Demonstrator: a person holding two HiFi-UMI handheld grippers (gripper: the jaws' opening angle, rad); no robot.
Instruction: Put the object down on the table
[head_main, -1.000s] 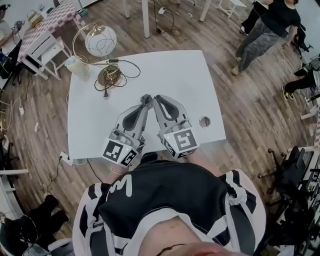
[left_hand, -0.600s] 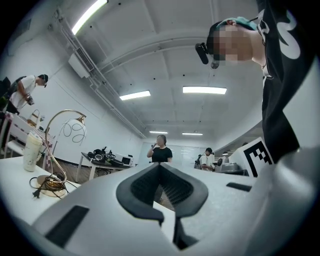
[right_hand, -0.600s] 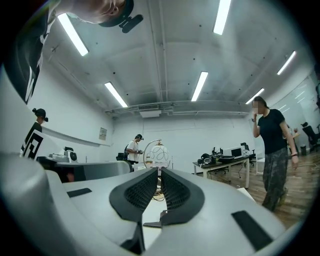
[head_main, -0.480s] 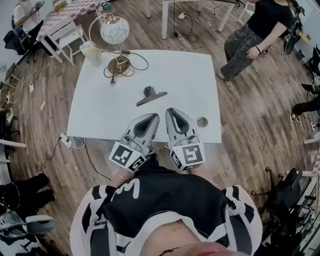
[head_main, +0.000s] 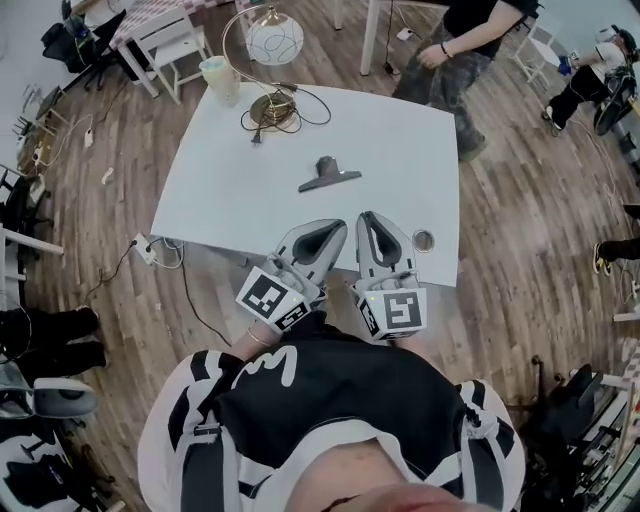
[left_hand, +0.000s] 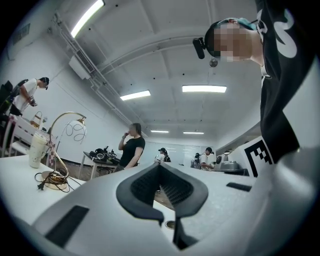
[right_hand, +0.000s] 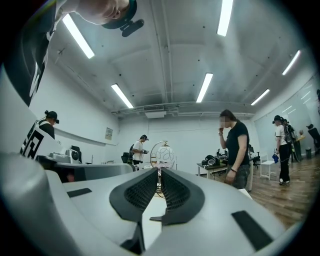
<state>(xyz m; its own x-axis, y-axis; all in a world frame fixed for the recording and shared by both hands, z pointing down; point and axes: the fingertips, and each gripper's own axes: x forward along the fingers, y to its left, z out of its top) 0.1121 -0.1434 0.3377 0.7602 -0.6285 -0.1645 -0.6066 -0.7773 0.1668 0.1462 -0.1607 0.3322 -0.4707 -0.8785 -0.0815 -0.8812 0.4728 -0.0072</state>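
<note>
A dark grey clip (head_main: 328, 173) lies flat on the white table (head_main: 220, 190), near its middle, with nothing touching it. Both grippers hover side by side over the table's near edge, a hand's length short of the clip. My left gripper (head_main: 330, 228) is shut and empty; in the left gripper view its pads meet at the tip (left_hand: 160, 165). My right gripper (head_main: 369, 218) is shut too, with nothing between its pads (right_hand: 159, 171). Low between the right jaws, the right gripper view shows a small dark shape on the table, likely the clip (right_hand: 155, 218).
A globe lamp (head_main: 273, 41) with a brass base (head_main: 271, 108) and coiled cable stands at the table's far side, beside a pale cup (head_main: 220, 78). A small round ring (head_main: 424, 240) sits near the right front corner. A person (head_main: 470, 30) stands behind the table.
A second ago both grippers' tips were together at the clip. They have since drawn back toward the near edge, and the clip stays on the table.
</note>
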